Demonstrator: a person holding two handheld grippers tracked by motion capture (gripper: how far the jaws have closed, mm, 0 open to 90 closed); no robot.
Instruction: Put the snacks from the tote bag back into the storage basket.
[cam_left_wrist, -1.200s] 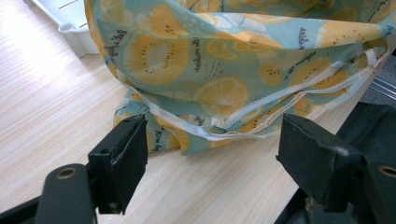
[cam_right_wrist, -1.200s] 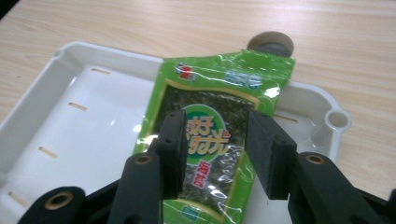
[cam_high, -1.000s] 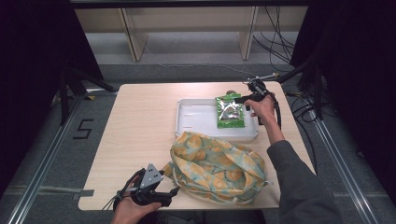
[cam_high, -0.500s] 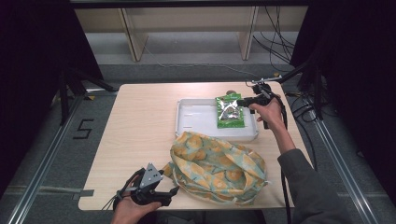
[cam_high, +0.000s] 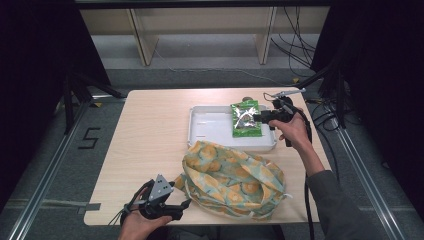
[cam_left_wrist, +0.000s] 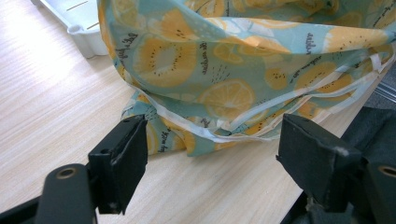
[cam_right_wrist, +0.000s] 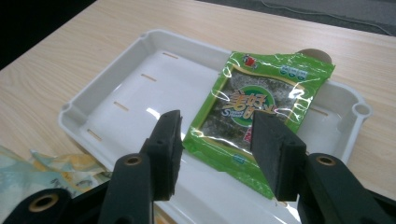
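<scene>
Table left half (cam_high: 150, 130) free; fabric bag (cam_high: 235, 180) blocks front right.

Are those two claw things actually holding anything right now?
No. The right gripper is open around the green seaweed snack packet's near edge; the left gripper is open before the fruit-print bag.

- The left gripper (cam_high: 184, 204) is showing a black body topped by a grey three-cornered plate (cam_high: 161, 186) dotted with small dark marks.
- Thin black cables are trailing from its rear, beside the person's left hand (cam_high: 142, 224).
- In the left gripper view, its two black jaws are looking blocky and matte, each fixed to an arm with a brass-coloured round screw; one pad is wearing a pale scuff at its corner.
- The right gripper (cam_high: 258, 117) is showing a black body with a black cable looping off it.
- In the right gripper view, its jaws are showing flat rectangular pads and brass-ringed screw holes.
- A dark grey long sleeve (cam_high: 336, 205) is covering the right forearm.
</scene>
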